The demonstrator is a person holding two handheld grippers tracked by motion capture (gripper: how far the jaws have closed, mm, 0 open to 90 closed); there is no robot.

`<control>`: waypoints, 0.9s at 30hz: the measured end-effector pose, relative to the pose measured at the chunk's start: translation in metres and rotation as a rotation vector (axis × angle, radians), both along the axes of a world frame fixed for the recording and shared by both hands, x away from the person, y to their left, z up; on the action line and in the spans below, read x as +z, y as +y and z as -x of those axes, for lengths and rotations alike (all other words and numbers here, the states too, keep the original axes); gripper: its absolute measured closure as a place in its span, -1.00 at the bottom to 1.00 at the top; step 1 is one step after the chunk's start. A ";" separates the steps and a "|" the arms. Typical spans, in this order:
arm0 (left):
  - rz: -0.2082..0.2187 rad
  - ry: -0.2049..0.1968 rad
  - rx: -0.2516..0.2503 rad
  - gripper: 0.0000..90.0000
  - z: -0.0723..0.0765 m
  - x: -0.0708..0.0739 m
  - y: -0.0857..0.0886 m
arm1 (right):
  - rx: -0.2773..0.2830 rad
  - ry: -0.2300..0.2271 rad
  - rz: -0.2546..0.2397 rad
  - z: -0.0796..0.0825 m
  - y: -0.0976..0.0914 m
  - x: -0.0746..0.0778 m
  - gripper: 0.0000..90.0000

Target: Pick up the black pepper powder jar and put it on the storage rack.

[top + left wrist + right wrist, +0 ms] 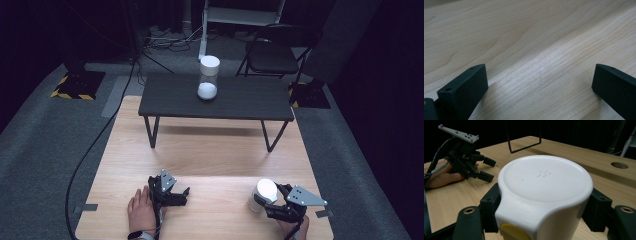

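A pale wooden table [200,150] with visible grain fills the lower middle of the high view, and a round hole [619,165] sits near one edge in the right gripper view. On its far part stands a low dark bench [216,98] on thin black metal legs. Grey carpet [45,135] covers the floor around it, with a black folding chair [272,52] behind (cables [167,40] lie tangled nearby). Yellow-and-black striped tape [72,92] marks a stand base at left. The surroundings are dark.

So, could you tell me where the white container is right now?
In the high view, the white container stands on the wooden table's near right, clamped in the right gripper.
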State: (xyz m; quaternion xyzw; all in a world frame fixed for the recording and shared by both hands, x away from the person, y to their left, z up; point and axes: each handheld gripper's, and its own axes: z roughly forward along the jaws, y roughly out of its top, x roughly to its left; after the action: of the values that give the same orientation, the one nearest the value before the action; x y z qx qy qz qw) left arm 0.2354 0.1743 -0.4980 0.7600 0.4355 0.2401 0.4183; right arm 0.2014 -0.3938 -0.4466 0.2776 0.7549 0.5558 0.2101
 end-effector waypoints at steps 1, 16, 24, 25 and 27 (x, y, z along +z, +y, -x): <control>0.000 0.001 0.000 -1.00 0.000 0.000 0.000 | -0.004 -0.001 0.006 -0.001 0.002 0.002 -0.33; 0.000 -0.001 -0.003 -1.00 -0.001 0.000 0.000 | -0.015 -0.009 0.035 -0.041 0.022 0.054 -0.33; 0.001 -0.001 -0.003 -1.00 -0.001 0.000 0.000 | -0.027 -0.013 0.017 -0.067 0.030 0.087 -0.33; 0.002 -0.001 -0.003 -1.00 -0.001 0.000 0.000 | -0.027 -0.012 0.011 -0.071 0.031 0.090 -0.33; -0.001 -0.001 -0.004 -1.00 -0.001 0.000 0.000 | -0.030 -0.014 0.007 -0.077 0.032 0.097 -0.33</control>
State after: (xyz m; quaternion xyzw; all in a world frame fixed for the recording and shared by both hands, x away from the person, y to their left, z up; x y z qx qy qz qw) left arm 0.2361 0.1747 -0.4980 0.7610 0.4336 0.2397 0.4188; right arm 0.2785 -0.3614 -0.3492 0.2843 0.7510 0.5520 0.2246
